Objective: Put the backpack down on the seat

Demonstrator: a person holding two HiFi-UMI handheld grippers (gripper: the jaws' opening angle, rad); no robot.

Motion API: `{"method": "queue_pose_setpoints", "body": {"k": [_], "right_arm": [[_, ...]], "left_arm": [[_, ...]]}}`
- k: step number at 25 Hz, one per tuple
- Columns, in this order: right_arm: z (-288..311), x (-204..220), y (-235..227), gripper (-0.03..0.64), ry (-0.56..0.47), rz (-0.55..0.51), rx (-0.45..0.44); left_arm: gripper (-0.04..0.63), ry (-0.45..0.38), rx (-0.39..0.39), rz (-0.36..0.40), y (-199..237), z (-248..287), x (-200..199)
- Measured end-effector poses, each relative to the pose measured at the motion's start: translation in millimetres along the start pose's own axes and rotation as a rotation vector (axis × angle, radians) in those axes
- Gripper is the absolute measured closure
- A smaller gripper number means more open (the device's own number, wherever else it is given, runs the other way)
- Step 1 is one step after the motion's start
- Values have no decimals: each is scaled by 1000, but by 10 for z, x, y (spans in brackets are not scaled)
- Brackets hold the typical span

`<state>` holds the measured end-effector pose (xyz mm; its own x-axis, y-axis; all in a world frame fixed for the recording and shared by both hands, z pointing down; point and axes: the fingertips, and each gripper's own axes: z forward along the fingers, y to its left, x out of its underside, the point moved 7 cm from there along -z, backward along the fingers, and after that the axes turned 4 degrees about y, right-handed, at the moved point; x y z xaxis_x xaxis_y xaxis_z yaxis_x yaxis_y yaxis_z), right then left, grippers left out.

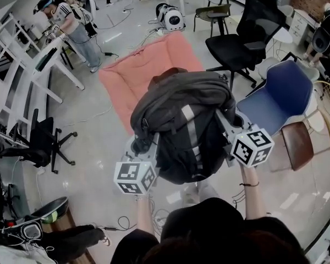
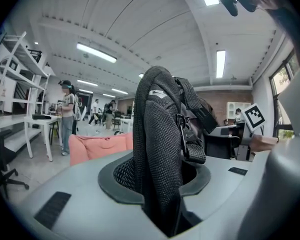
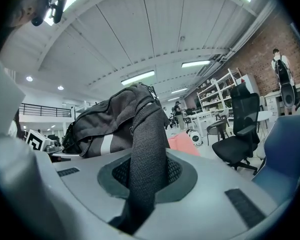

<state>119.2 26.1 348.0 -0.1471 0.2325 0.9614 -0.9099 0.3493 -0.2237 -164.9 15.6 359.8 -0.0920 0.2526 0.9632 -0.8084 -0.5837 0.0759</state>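
Two-handed hold: keeps the backpack [image 1: 181, 125] lifted at mid-frame in the head view, above the pale floor [image 1: 93, 142], with its far end overlapping the near edge of the pink cushion [image 1: 148, 65] spread at upper centre. Grips at the bag's lower left with the left gripper [image 1: 143, 141], jaws closed onto a black mesh strap [image 2: 160, 149] that rises straight up between them in the left gripper view, a buckle and webbing hanging at its right. Pinches at the bag's right side with the right gripper [image 1: 224, 119], jaws pressed tight on a second mesh strap [image 3: 145, 159] that arches up to the grey bag body in the right gripper view. Has the blue chair [image 1: 278, 95] at right of frame, near the right gripper and apart from the bag, and a black office chair [image 1: 239, 40] at upper right.
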Motion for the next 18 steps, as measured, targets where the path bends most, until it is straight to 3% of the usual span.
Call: {"method": "queue_pose_setpoints", "body": {"k": [8,18], "right_arm": [[402,-114,-552,560,10,11,-60],[906,-276,-845,560,13,10,-104]], "left_arm": [[446,12,-49,-22,-12,577,-69],[446,23,-92,-30,193,1003,-235]]}}
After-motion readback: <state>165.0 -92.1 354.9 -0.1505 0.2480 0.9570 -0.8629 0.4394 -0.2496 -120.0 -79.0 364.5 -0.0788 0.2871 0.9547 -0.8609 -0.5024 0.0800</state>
